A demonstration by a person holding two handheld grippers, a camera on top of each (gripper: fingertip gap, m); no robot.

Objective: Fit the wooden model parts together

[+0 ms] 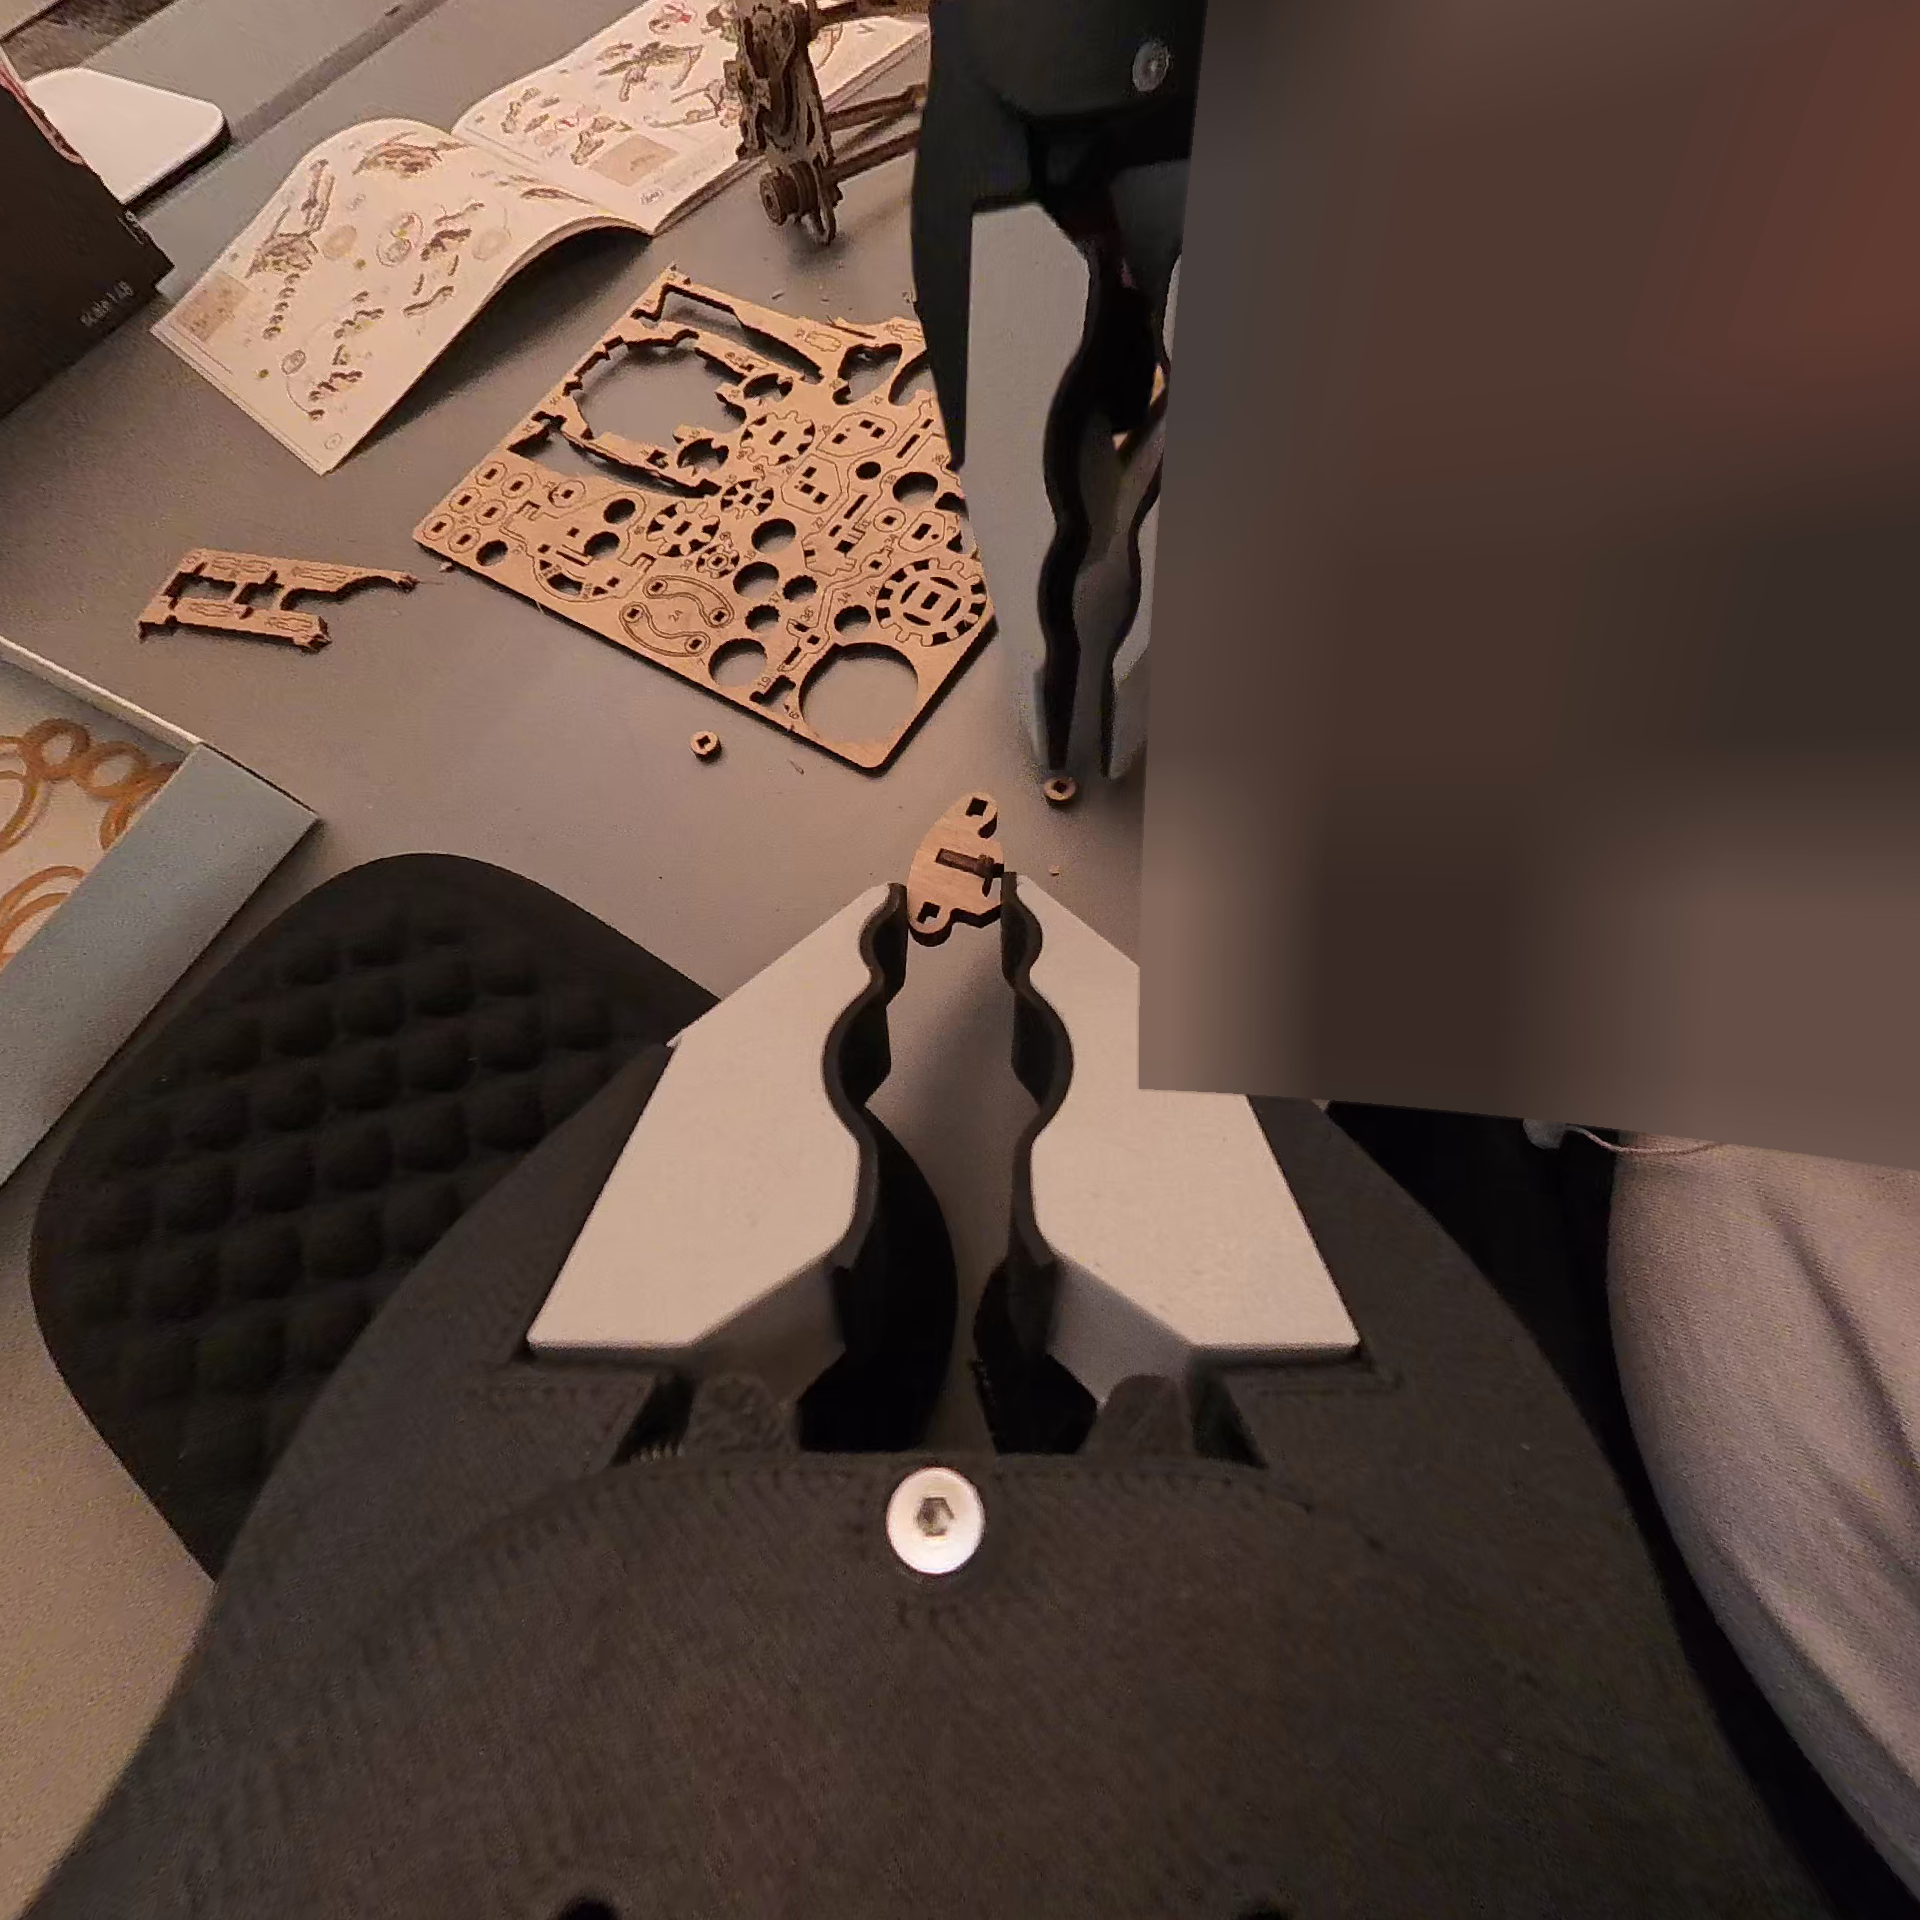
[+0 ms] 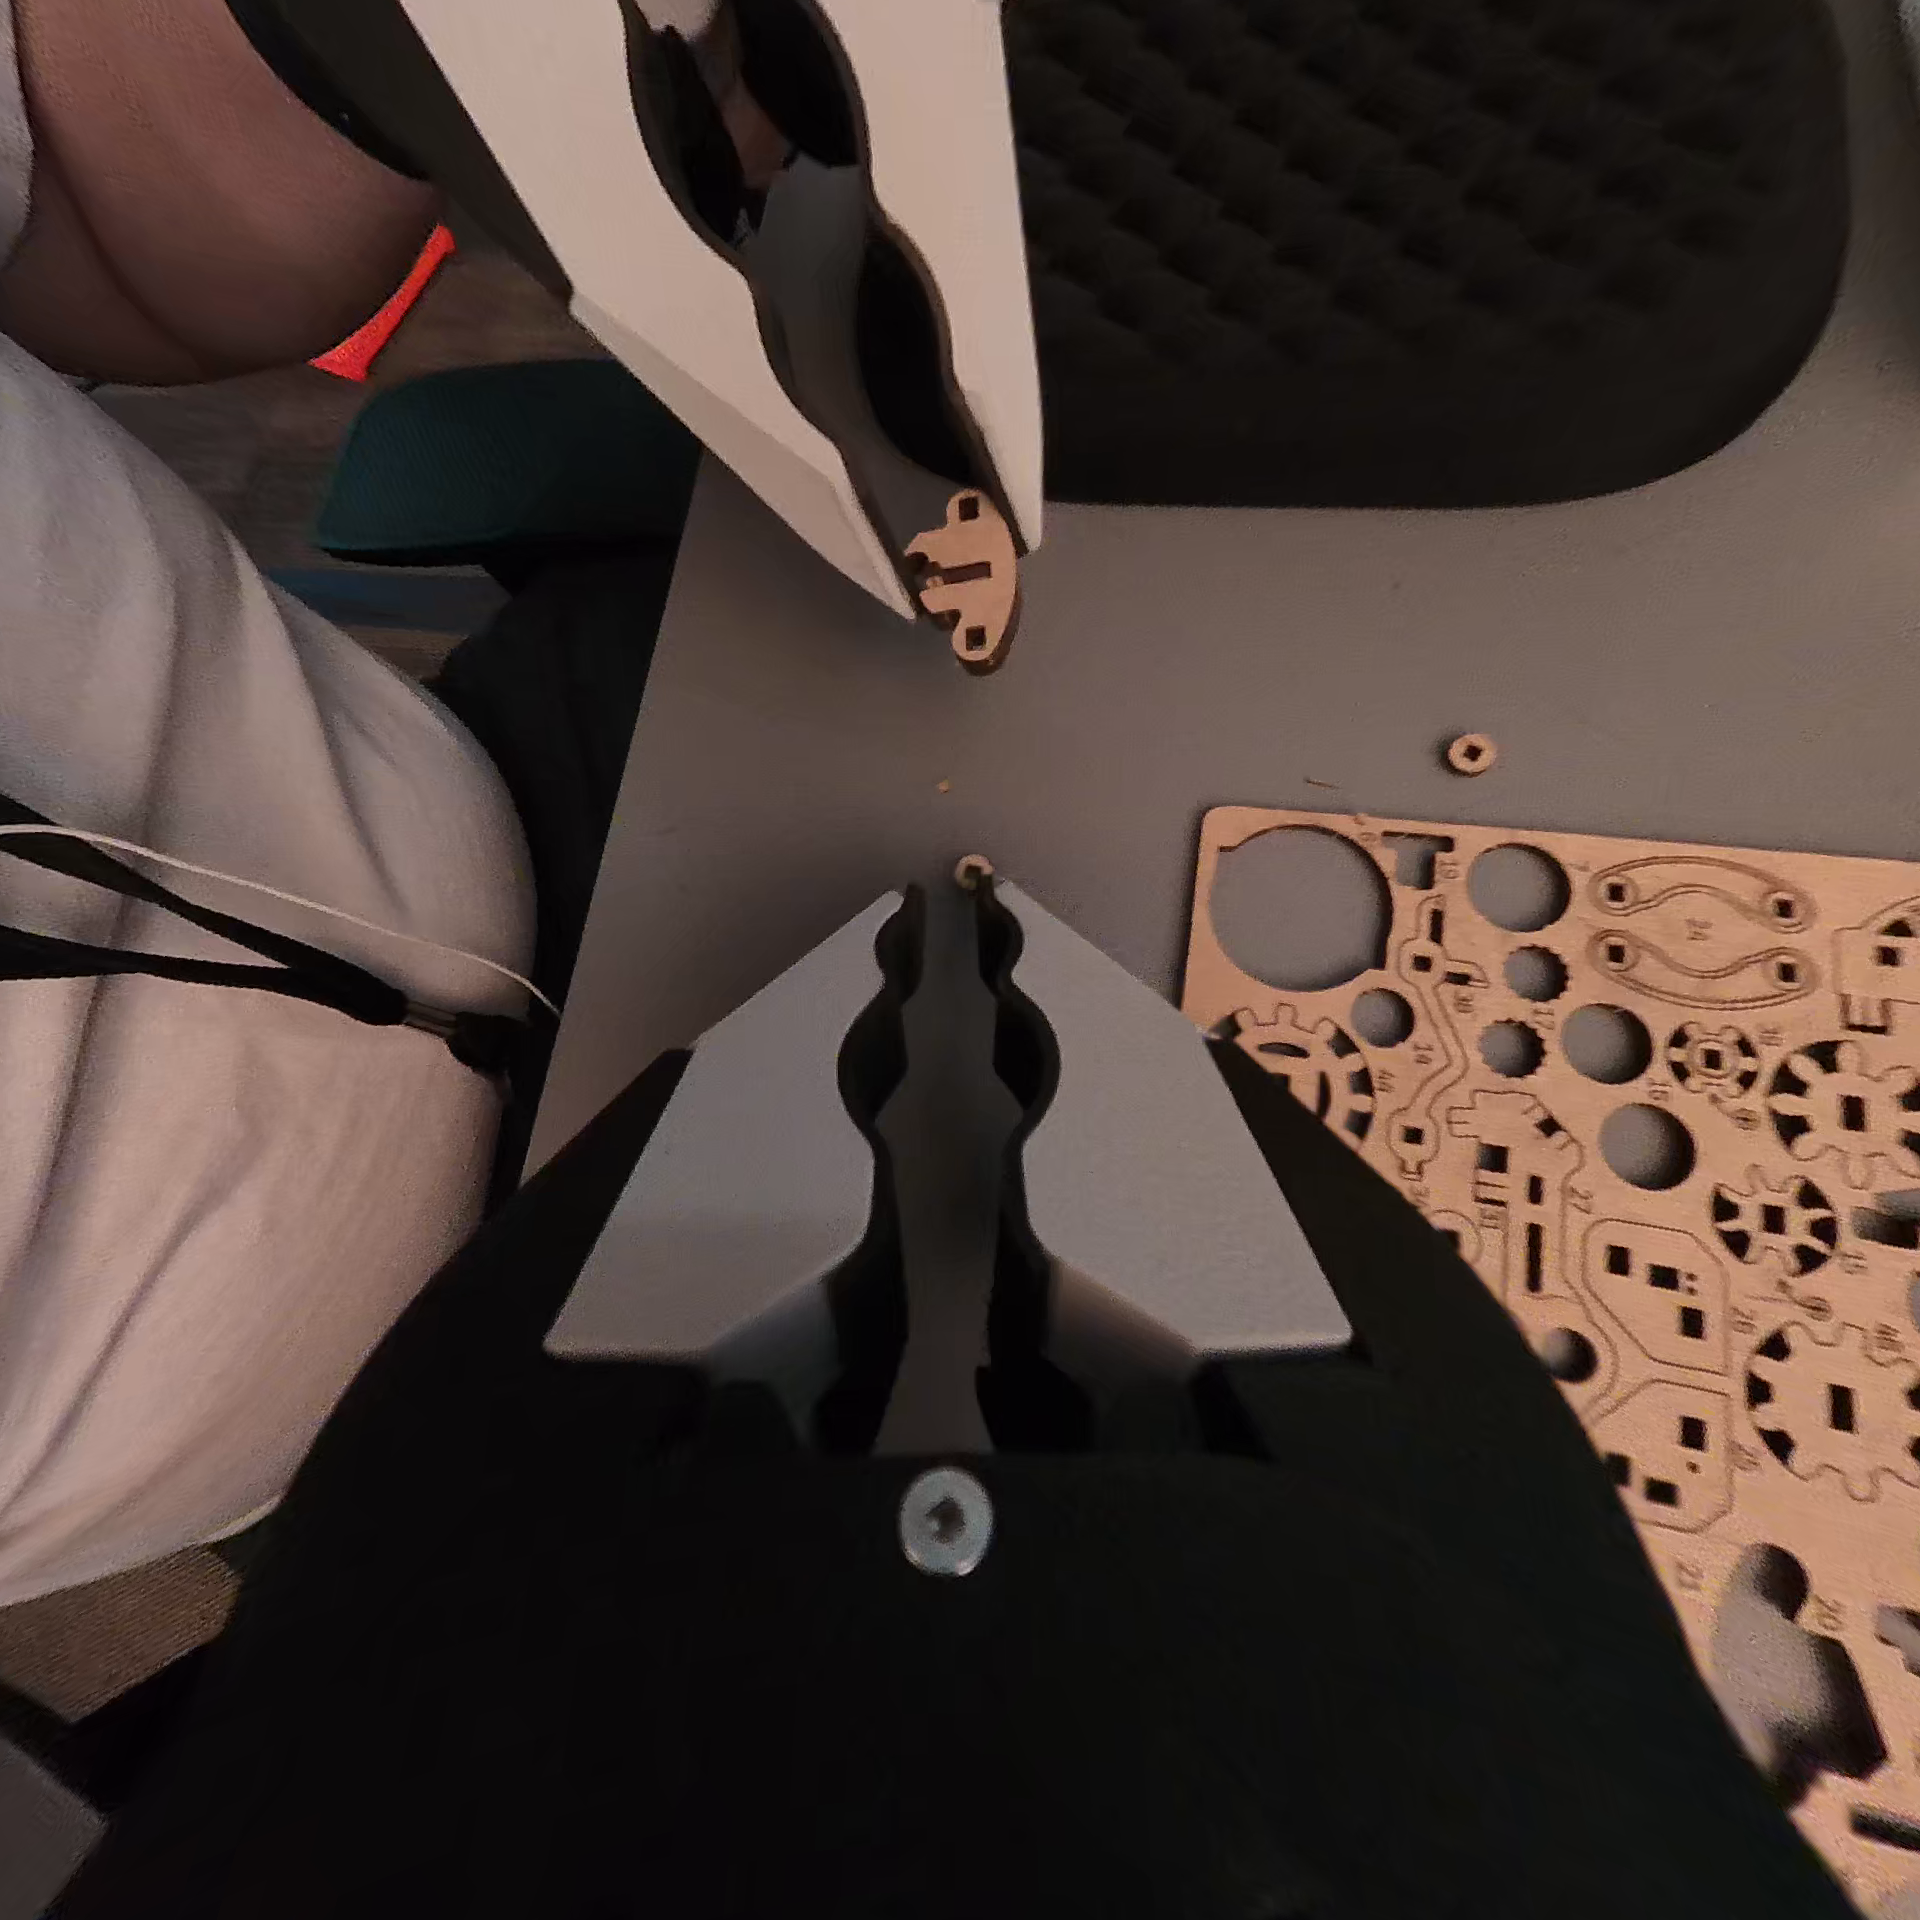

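Your left tool (image 1: 951, 894) grips the oval plate (image 1: 956, 868); keep it steady. Your right tool (image 2: 945, 888), nearly closed, touches the tiny ring (image 2: 972, 871) on the desk (image 2: 1195, 644); pinch squarely

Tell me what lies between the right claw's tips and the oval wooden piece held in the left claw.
Bare grey table with a tiny wood crumb, seen in the right wrist view; a small ring sits at the right claw.

A small oval wooden plate (image 1: 954, 868), with square holes, sits above the punched-out wooden parts sheet (image 1: 727, 561), its edges pinched.
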